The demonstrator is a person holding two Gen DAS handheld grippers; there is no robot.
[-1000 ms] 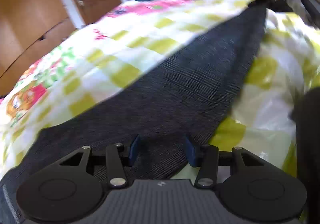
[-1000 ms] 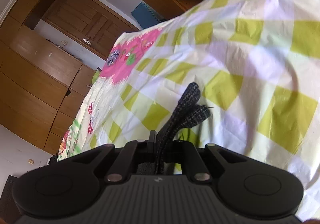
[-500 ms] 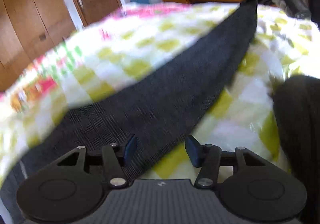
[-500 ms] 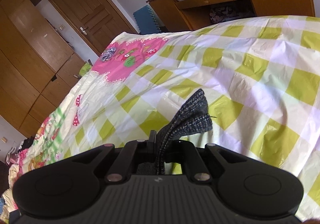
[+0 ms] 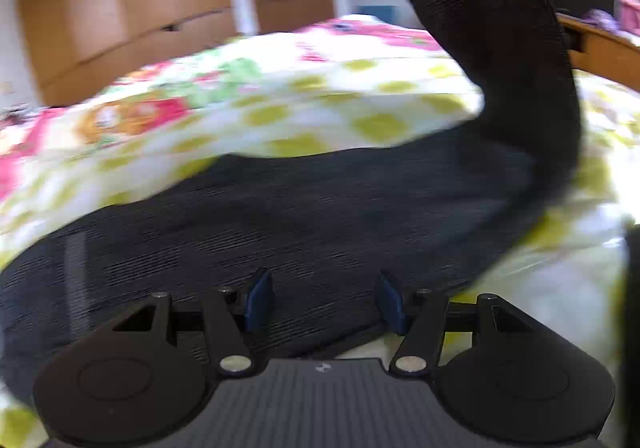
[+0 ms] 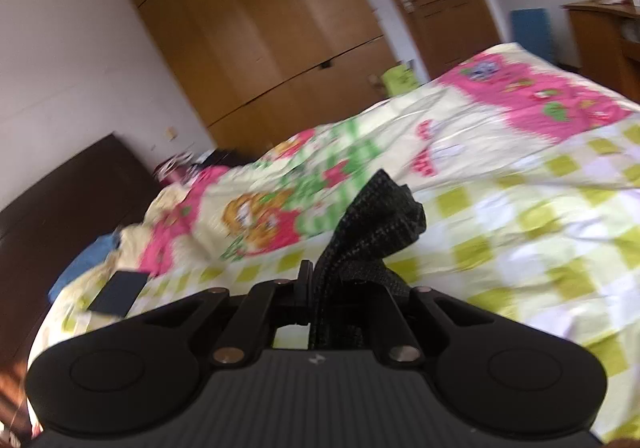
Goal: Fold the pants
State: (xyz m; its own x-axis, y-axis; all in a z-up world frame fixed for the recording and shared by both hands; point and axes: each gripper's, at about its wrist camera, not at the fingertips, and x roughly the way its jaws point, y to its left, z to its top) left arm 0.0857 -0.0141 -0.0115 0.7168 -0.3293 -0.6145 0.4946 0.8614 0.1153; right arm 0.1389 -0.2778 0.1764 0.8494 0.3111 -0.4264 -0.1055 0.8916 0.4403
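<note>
The dark grey pants (image 5: 320, 216) lie across the patterned bedspread (image 5: 280, 100). One end rises in a curve to the upper right, held up above the bed. My left gripper (image 5: 322, 302) is open, low over the near part of the pants, its blue pads (image 5: 256, 298) apart with cloth below them. My right gripper (image 6: 320, 288) is shut on the bunched end of the pants (image 6: 372, 224), which sticks up between its fingers above the bed.
Wooden wardrobes (image 6: 280, 48) stand behind the bed, with a door (image 6: 440, 0) to their right. A dark headboard (image 6: 60, 208) is at the left. A black flat object (image 6: 120, 290) and blue cloth (image 6: 84, 260) lie near it. A wooden desk (image 5: 600, 52) stands at the right.
My right gripper has lifted the pants end and swung it leftward toward the headboard side, so the leg now arcs up over the bed. The left gripper stayed open over the pants.
</note>
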